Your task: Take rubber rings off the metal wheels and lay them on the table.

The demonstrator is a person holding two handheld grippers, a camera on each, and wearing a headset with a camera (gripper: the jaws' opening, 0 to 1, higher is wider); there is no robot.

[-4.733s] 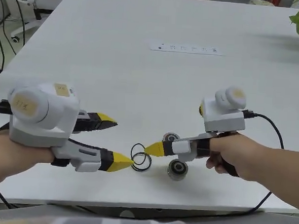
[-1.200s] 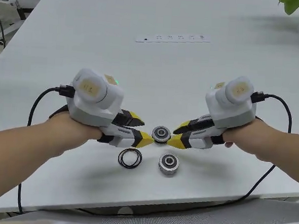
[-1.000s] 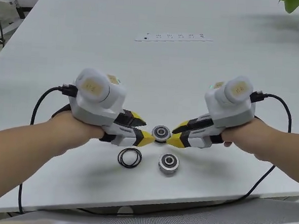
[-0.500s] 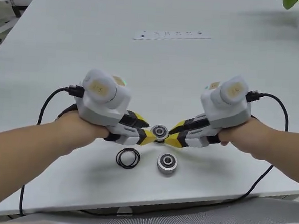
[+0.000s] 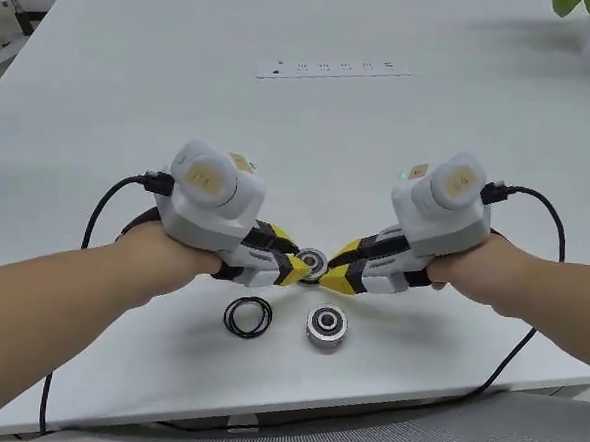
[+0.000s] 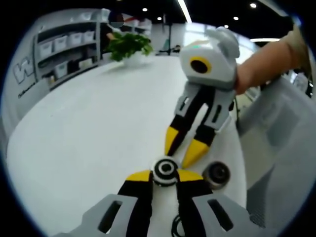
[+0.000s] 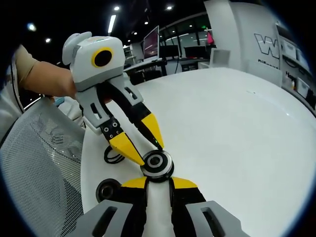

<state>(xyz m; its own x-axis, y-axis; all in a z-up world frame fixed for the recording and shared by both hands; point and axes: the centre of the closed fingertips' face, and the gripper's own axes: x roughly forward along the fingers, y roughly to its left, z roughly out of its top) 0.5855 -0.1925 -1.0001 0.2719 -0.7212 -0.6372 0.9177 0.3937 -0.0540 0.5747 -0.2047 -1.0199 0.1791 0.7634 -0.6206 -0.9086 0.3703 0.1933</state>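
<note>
Left gripper (image 5: 292, 262) has closed in on the stiff metal wheel (image 5: 310, 265) that the right gripper (image 5: 332, 267) jaws clench; left jaws' state I cannot tell; pinch the stretchy rubber ring (image 7: 143, 167) at the rim

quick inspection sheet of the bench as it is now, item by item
surface: white table, matte, no marks seen
job's things: held wheel up off the table between the gripper tips; second wheel lying on the table; loose rings to its left, not touching it
clutter: socket strip on the far side
grippers: left gripper and right gripper both seem to pinch the held wheel from opposite sides
cables: left cable and right cable run off the near edge
surroundings: plant far right, mesh chair at the near edge
</note>
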